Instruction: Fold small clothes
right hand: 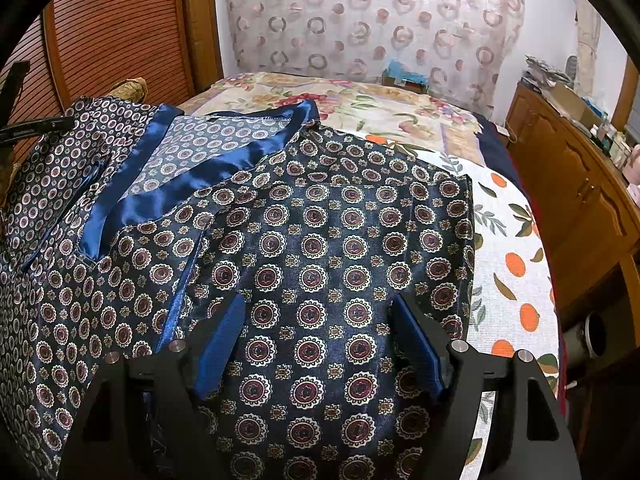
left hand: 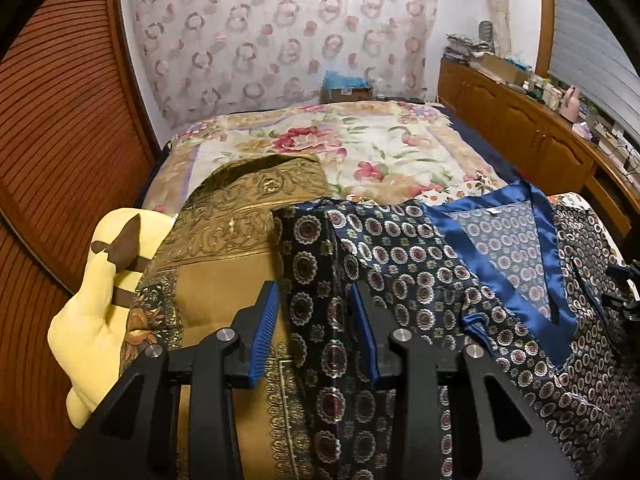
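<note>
A navy satin top [left hand: 420, 272] with round medallion print and a shiny blue V-neck trim [left hand: 544, 240] lies spread on the bed. In the left wrist view my left gripper [left hand: 314, 294] is open, its blue pads either side of the top's left sleeve [left hand: 316, 320], which lies over a gold cushion. In the right wrist view the top [right hand: 320, 240] fills the frame, its right sleeve folded in over the body. My right gripper [right hand: 318, 308] is open just above that fabric, holding nothing. The right gripper's black tip shows at the left view's right edge [left hand: 622, 292].
A gold brocade cushion [left hand: 240, 232] and a yellow plush toy [left hand: 100, 312] lie at the left. A floral bedspread [left hand: 340, 140] covers the far bed, an orange-print cloth [right hand: 508, 248] the right side. A wooden cabinet [right hand: 580, 184] runs along the right, a slatted wardrobe [left hand: 60, 120] on the left.
</note>
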